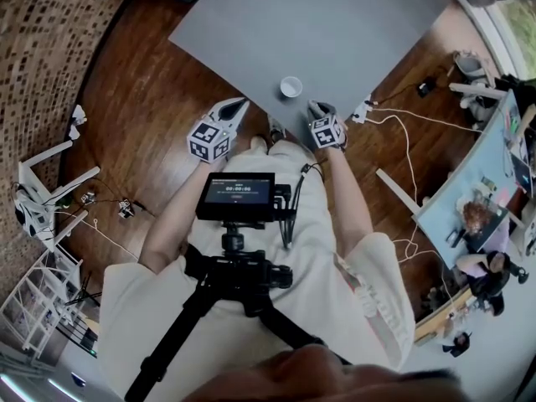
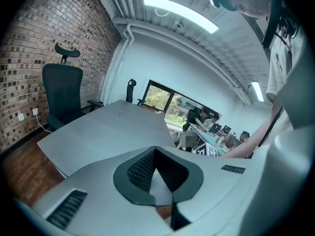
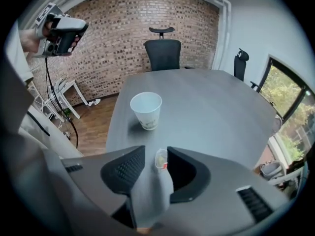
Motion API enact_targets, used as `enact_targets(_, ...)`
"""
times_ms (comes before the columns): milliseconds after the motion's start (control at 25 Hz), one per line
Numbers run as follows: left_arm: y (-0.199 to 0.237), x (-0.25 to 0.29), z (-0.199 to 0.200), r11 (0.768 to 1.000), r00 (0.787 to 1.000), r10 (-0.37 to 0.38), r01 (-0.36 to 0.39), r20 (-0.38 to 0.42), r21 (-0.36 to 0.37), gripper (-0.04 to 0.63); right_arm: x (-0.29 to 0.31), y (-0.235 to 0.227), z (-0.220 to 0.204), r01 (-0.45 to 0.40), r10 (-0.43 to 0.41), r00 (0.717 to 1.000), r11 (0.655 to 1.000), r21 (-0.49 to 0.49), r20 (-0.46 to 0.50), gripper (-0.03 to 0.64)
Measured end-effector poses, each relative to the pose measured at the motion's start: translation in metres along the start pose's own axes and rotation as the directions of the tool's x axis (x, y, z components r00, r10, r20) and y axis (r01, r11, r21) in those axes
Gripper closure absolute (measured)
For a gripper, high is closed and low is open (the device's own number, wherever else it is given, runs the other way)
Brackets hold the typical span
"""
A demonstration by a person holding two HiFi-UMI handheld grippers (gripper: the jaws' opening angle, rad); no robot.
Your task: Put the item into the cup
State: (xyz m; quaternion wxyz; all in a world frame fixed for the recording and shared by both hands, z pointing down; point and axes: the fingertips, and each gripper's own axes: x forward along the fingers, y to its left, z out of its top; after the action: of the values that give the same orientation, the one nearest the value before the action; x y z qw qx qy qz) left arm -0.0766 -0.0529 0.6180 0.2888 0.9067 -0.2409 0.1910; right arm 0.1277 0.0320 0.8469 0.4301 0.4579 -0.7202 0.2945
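A white paper cup (image 1: 291, 86) stands upright near the front edge of the grey table (image 1: 335, 23); in the right gripper view the cup (image 3: 146, 109) is just ahead and slightly left of the jaws. My right gripper (image 3: 156, 156) is open over the table. A small clear item (image 3: 161, 160) with a yellowish inside and a red edge sits between its jaws, close to the right one. From the head view the right gripper (image 1: 319, 107) is just right of the cup. My left gripper (image 1: 236, 104) hangs off the table's left edge, and its jaws (image 2: 155, 150) meet at the tip, shut on nothing.
A black office chair (image 3: 164, 53) stands at the table's far end, with another (image 2: 64, 95) by the brick wall. Cables (image 1: 402, 132) trail over the wooden floor on the right. A camera rig with a monitor (image 1: 237, 198) juts out at the person's chest. People sit at a desk (image 1: 477, 224) far right.
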Motion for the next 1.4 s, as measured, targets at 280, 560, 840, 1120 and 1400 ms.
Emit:
enact_targets(280, 0.002, 0.011, 0.008, 1.000, 1.000, -0.007, 0.007, 0.005, -0.010, 0.598, 0.012, 0.001, -0.001, -0.014, 0.014, 1.000, 1.000, -0.004, -0.025, 0.446)
enact_targets(560, -0.003, 0.019, 0.016, 0.999, 1.000, -0.021, 0.021, 0.010, -0.029, 0.598, 0.020, 0.000, -0.013, 0.001, 0.000, 0.997, 1.000, 0.011, -0.074, 0.448)
enact_targets(840, -0.006, 0.018, 0.012, 0.999, 1.000, -0.016, 0.016, -0.002, -0.030, 0.598, 0.027, -0.001, -0.019, -0.015, 0.016, 0.996, 1.000, 0.012, -0.088, 0.493)
enact_targets(1120, -0.003, 0.015, 0.010, 1.000, 1.000, -0.001, 0.001, -0.010, -0.031, 0.598, 0.030, -0.002, -0.017, -0.025, 0.026, 0.996, 1.000, 0.014, -0.089, 0.537)
enact_targets(1400, 0.002, 0.015, 0.015, 0.999, 1.000, 0.019, -0.019, 0.000, -0.032, 0.598, 0.027, 0.000, -0.009, -0.042, 0.043, 0.997, 0.999, 0.019, -0.067, 0.599)
